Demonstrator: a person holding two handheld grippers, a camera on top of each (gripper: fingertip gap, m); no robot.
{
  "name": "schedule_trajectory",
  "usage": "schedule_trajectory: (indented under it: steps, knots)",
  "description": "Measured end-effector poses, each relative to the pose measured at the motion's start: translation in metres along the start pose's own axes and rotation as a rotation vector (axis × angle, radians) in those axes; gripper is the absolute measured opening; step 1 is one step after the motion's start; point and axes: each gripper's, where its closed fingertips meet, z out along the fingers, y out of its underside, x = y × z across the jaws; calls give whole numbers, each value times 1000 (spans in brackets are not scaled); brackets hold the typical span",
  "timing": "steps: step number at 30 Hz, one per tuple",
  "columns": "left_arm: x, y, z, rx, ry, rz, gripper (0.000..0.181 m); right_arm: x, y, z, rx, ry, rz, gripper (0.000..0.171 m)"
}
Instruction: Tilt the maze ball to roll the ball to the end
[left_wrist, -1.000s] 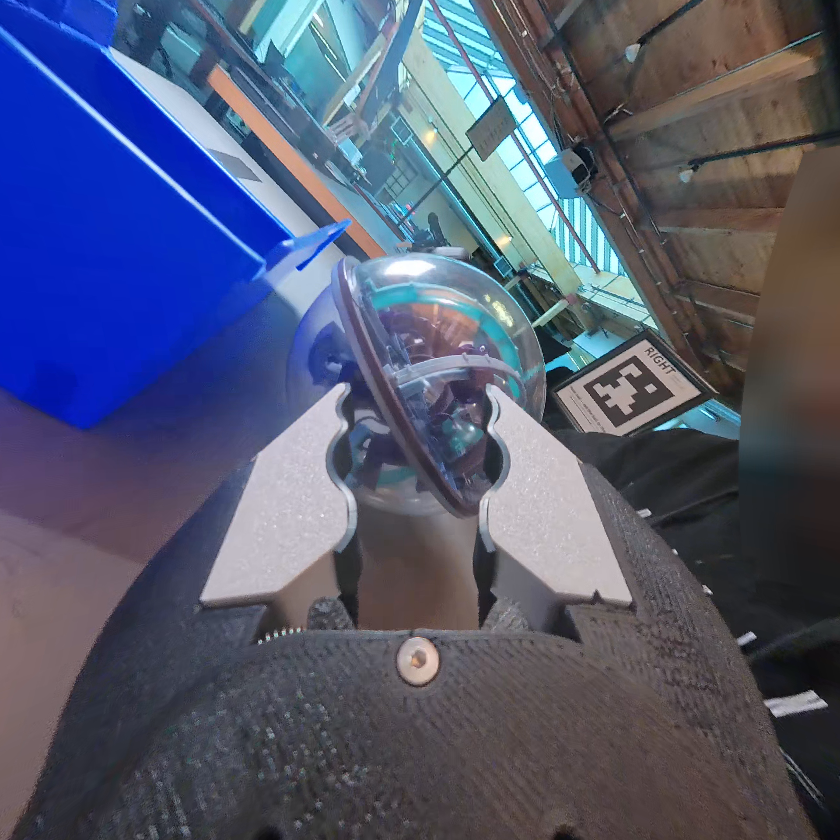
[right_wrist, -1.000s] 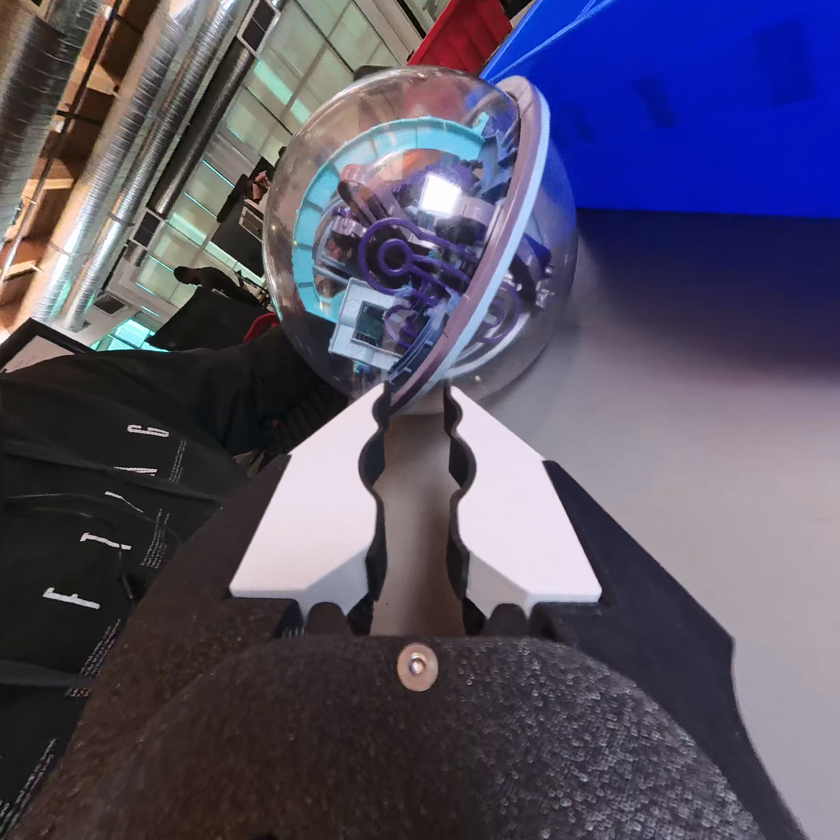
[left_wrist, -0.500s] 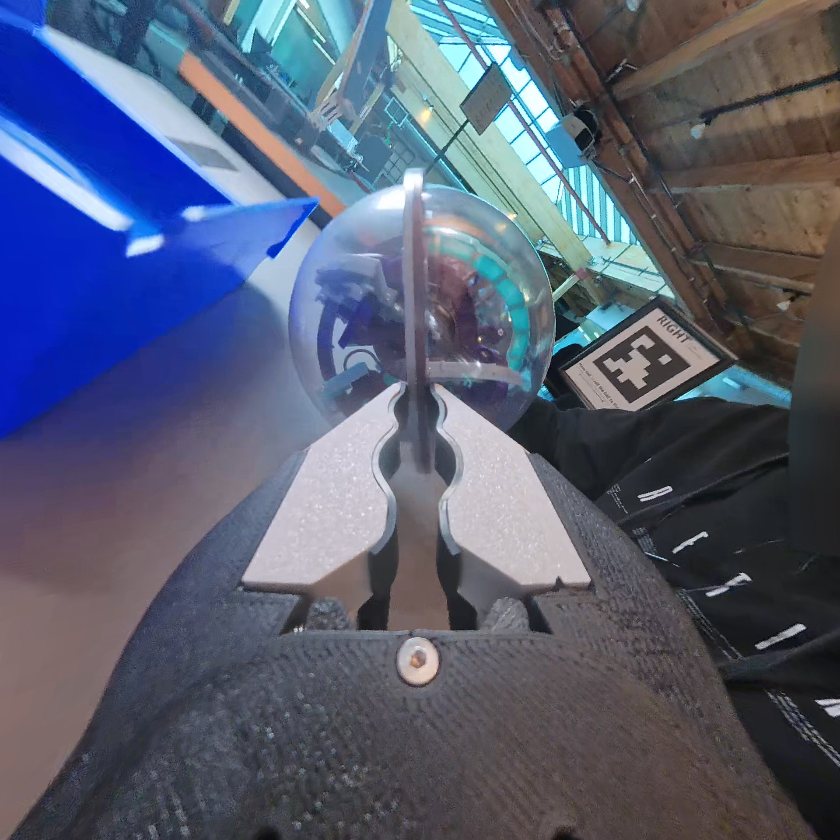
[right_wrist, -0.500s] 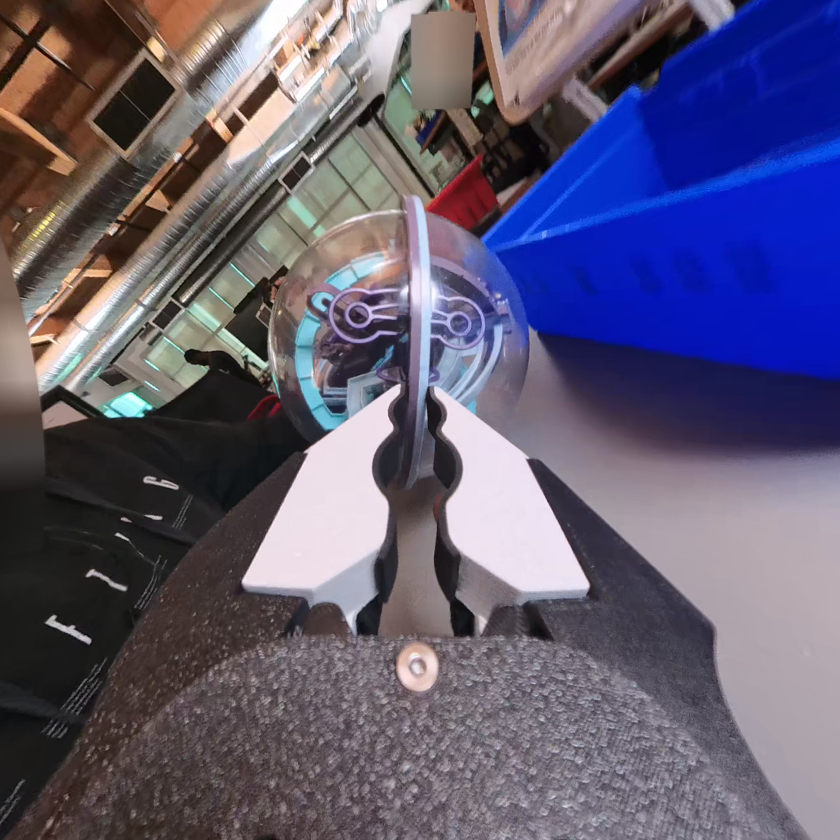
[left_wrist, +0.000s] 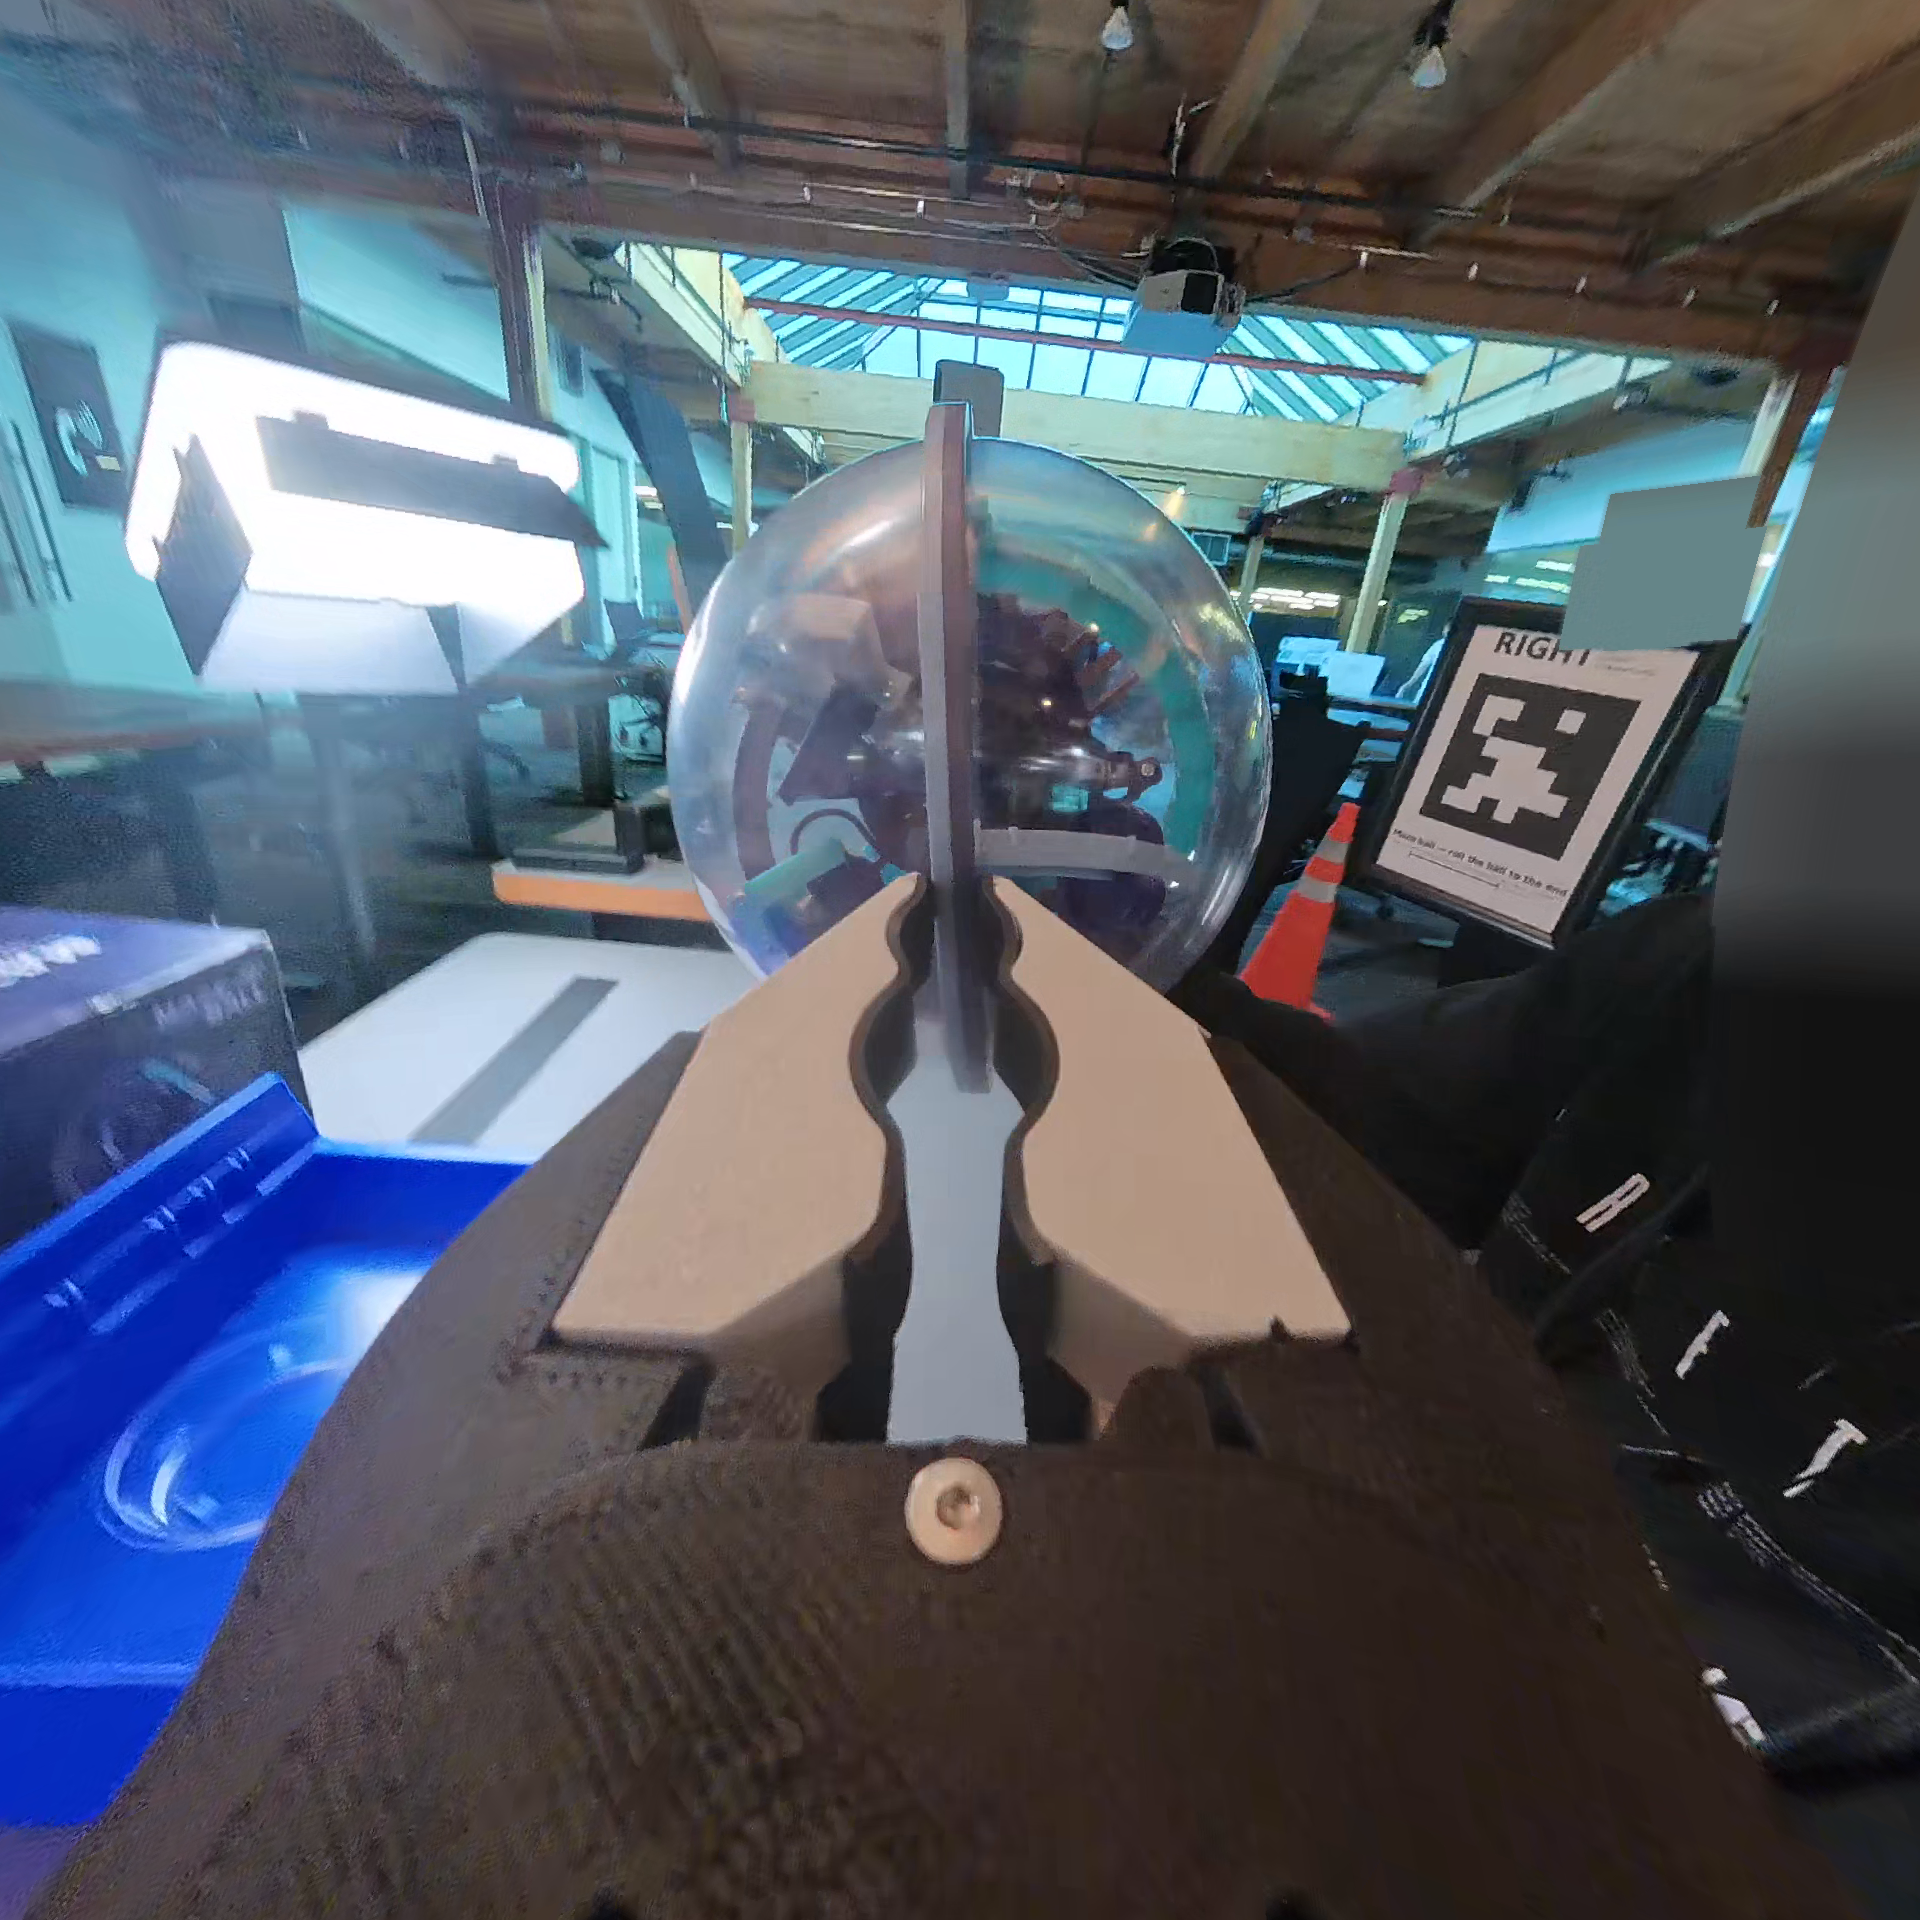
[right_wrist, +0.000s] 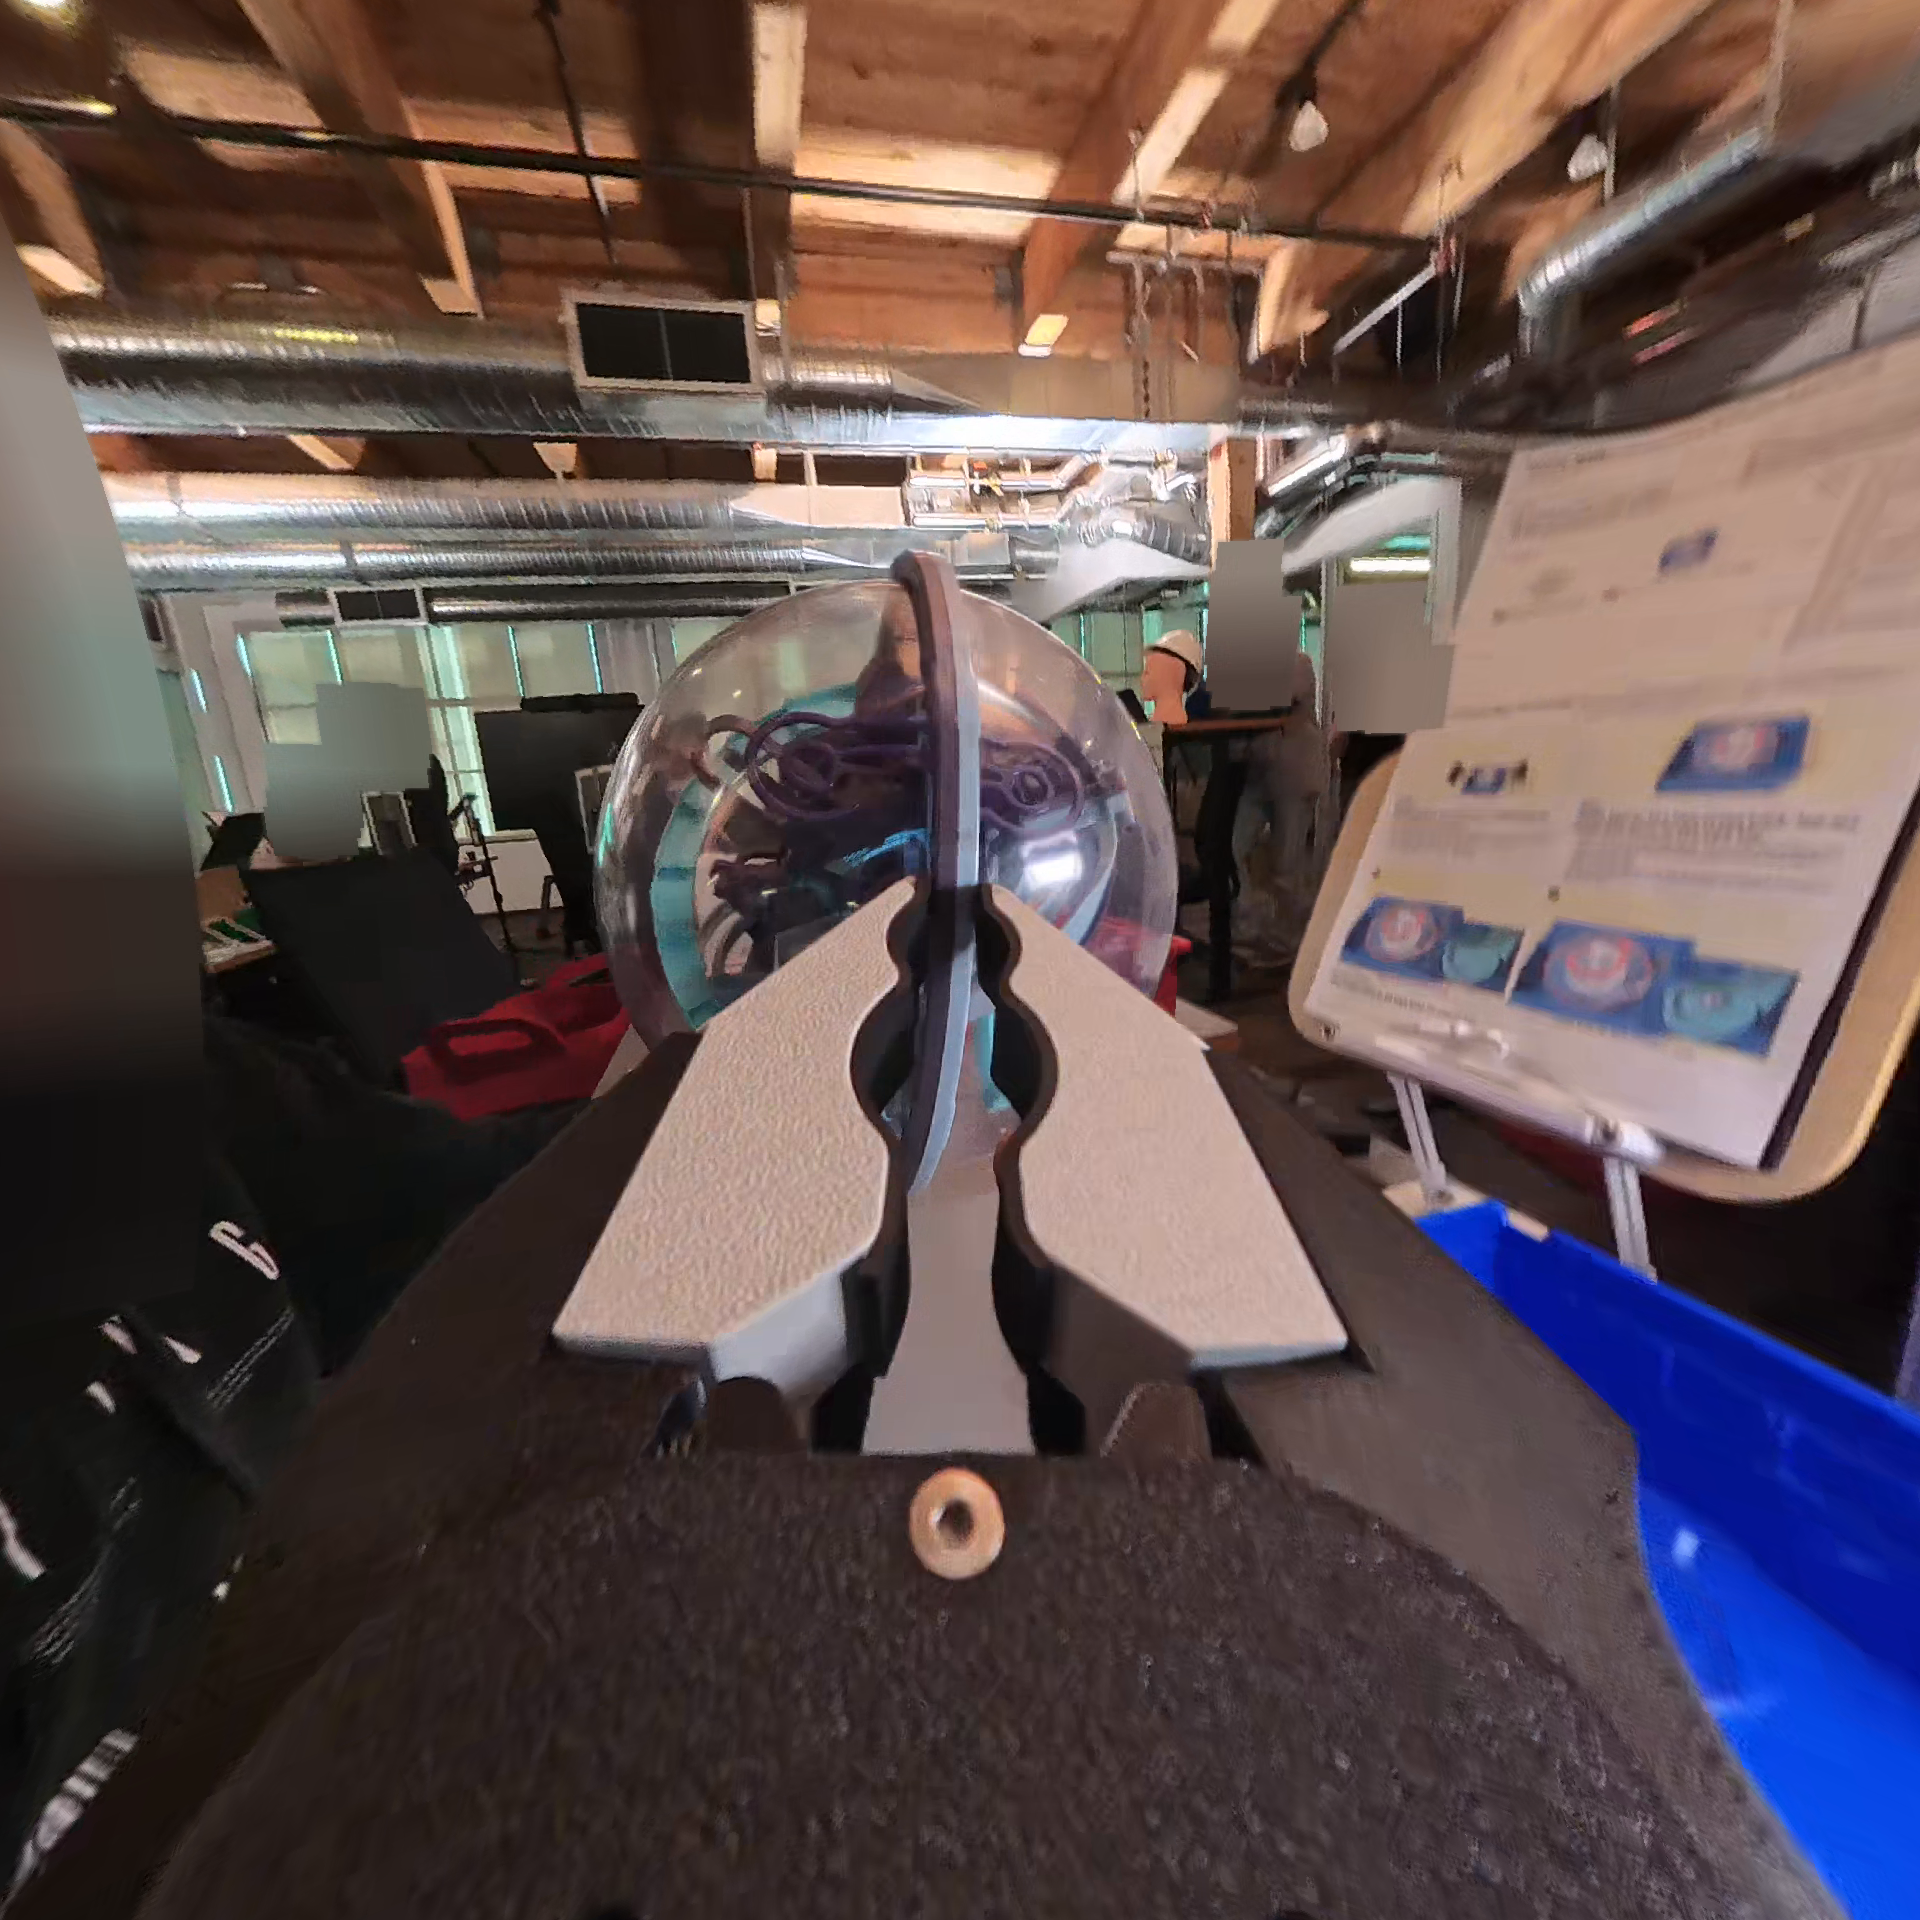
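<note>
Upright, maze ball (left_wrist: 1091, 717) rim (vertical)

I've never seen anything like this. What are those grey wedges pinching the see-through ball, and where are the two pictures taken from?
No robot here: a person holds a tool in each hand. Each picture comes from a camera on one tool, looking along its two grey fingers. The left hand-held gripper and the right hand-held gripper both pinch the rim around a clear maze ball, a toy with coloured tracks inside, lifted in the air from opposite sides. Below sits a blue bin; an instruction board stands at the right of the right-hand view.
</note>
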Motion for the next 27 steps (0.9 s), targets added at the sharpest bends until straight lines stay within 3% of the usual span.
schedule_trajectory:
  steps: [4,12,27]
  knots:
    - [30,-38,-3,34,-10,140,7,-30,-39,19,7,-53,-151,6]
    - [78,-74,-5,82,-10,314,7,-87,-94,39,0,-122,-382,6]
    - [151,-128,-4,71,-17,490,7,-148,-130,40,145,-136,-468,5]
